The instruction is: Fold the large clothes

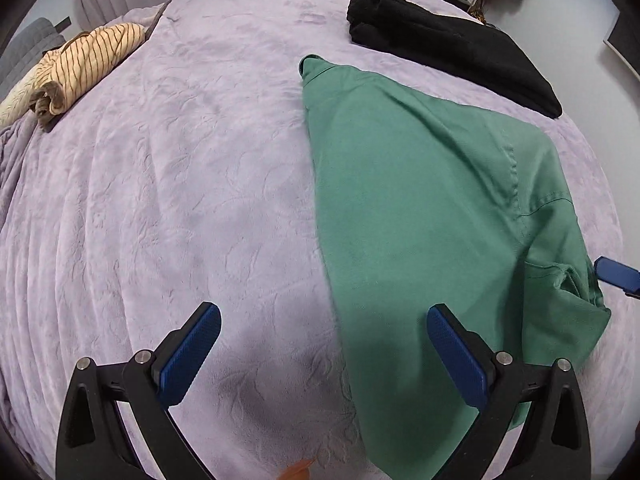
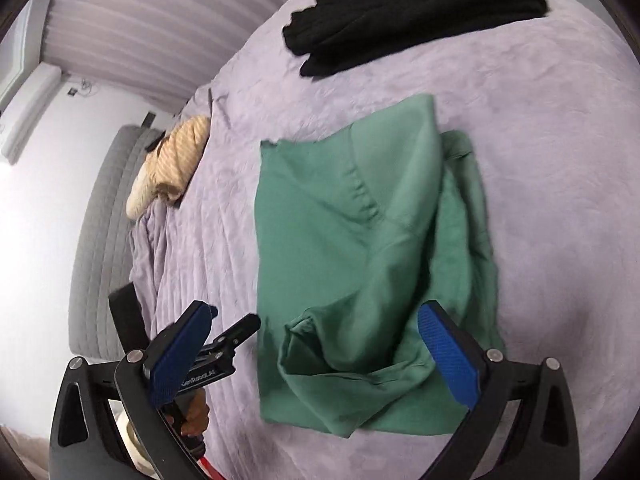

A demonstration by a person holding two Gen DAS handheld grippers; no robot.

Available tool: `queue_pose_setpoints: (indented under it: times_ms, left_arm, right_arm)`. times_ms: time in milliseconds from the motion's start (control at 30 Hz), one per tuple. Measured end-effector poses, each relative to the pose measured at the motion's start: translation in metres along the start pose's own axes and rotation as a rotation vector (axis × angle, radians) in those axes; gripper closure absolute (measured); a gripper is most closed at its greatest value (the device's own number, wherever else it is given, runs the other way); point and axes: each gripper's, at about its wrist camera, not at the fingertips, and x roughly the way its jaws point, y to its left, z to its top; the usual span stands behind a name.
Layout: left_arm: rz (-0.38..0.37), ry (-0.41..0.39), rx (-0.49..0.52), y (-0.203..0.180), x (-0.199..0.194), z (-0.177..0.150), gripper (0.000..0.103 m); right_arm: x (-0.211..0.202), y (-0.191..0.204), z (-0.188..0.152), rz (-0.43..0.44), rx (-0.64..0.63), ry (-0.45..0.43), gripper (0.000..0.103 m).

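A green garment point(image 1: 432, 208) lies folded on the lilac bedspread point(image 1: 180, 200), with a sleeve and hem bunched at its near end. My left gripper point(image 1: 322, 316) hangs open above the garment's left edge, nothing between its pads. In the right wrist view the same green garment point(image 2: 352, 248) fills the middle. My right gripper point(image 2: 316, 312) stands open above its crumpled near end, holding nothing. One of the right gripper's fingers point(image 1: 618, 276) shows at the garment's far right corner. One of the left gripper's fingers point(image 2: 242, 330) shows just left of the cloth.
A folded black garment point(image 1: 452, 48) lies at the bed's far right. A striped beige garment point(image 1: 84, 60) is bunched at the far left edge beside a grey padded headboard point(image 2: 104, 240). A hand point(image 2: 196, 412) grips the left tool's handle. Bare bedspread stretches left of the green cloth.
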Motion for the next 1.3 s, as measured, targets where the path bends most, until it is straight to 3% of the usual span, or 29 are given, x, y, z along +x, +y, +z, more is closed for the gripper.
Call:
queue_pose_setpoints:
  times_ms: [67,133,167,200,300,400,500,567,700,767,833,867,900,933,967,1067,1133,1167,1200,1300]
  left_arm:
    - [-0.017,0.011,-0.011,0.001,0.000,-0.003,0.000]
    - [-0.022,0.020,-0.013,0.001,0.002,-0.003,0.000]
    - [-0.020,0.024,-0.009,0.000,0.004,-0.004,0.000]
    - [-0.018,0.026,-0.006,0.000,0.004,-0.005,0.000]
    - [-0.021,0.038,-0.005,0.005,0.008,-0.010,0.000]
    - [-0.032,0.063,-0.017,0.014,0.015,-0.017,0.000]
    - [-0.068,0.089,-0.031,0.020,0.025,-0.025,0.000]
    - [-0.066,0.094,-0.026,0.020,0.029,-0.028,0.000]
    - [-0.043,0.101,-0.006,0.019,0.026,-0.026,0.000]
    - [-0.023,0.096,0.005,0.018,0.019,-0.024,0.000]
    - [-0.018,0.086,0.011,0.018,0.012,-0.022,0.000]
    - [-0.025,0.086,0.009,0.019,0.010,-0.021,0.000]
    - [-0.034,0.092,0.005,0.018,0.009,-0.020,0.000]
    - [-0.041,0.098,-0.001,0.017,0.009,-0.020,0.000]
    - [-0.049,0.104,-0.008,0.016,0.009,-0.021,0.000]
    - [-0.063,0.122,-0.007,0.006,0.012,-0.027,0.000]
    - [-0.053,0.137,0.003,0.000,0.017,-0.032,0.000]
    - [-0.050,0.147,0.005,-0.001,0.021,-0.033,0.000]
    - [-0.053,0.154,0.002,-0.002,0.023,-0.035,0.000]
    - [-0.070,0.164,-0.007,-0.001,0.027,-0.037,0.000]
  right_arm:
    - [0.014,0.014,-0.006,-0.039,-0.066,0.061,0.000]
    - [0.027,0.026,-0.015,-0.141,-0.153,0.114,0.008]
    - [0.033,0.030,-0.020,-0.184,-0.195,0.131,0.043]
    - [0.038,0.033,-0.024,-0.238,-0.237,0.151,0.094]
    - [0.028,0.023,-0.035,-0.317,-0.258,0.118,0.094]
    - [0.008,-0.026,-0.048,-0.348,-0.100,0.081,0.094]
    - [0.008,-0.095,-0.073,-0.279,0.135,0.095,0.099]
    - [0.013,-0.120,-0.086,-0.218,0.208,0.095,0.102]
    - [0.004,-0.118,-0.090,-0.202,0.239,0.062,0.101]
    - [-0.007,-0.111,-0.090,-0.205,0.241,0.044,0.094]
    - [-0.024,-0.097,-0.085,-0.213,0.205,0.000,0.093]
    - [-0.033,-0.091,-0.080,-0.210,0.180,-0.026,0.082]
    - [-0.039,-0.084,-0.072,-0.194,0.159,-0.046,0.054]
    - [-0.043,-0.077,-0.062,-0.175,0.139,-0.063,0.040]
    - [-0.043,-0.070,-0.052,-0.157,0.117,-0.079,0.034]
    - [-0.027,-0.058,-0.022,-0.155,0.064,-0.063,0.041]
    - [-0.006,-0.056,-0.011,-0.180,0.052,-0.022,0.061]
    - [0.007,-0.056,-0.007,-0.205,0.049,0.000,0.081]
    - [0.016,-0.058,-0.002,-0.246,0.043,0.016,0.088]
    - [0.037,-0.079,0.005,-0.345,0.038,0.047,0.091]
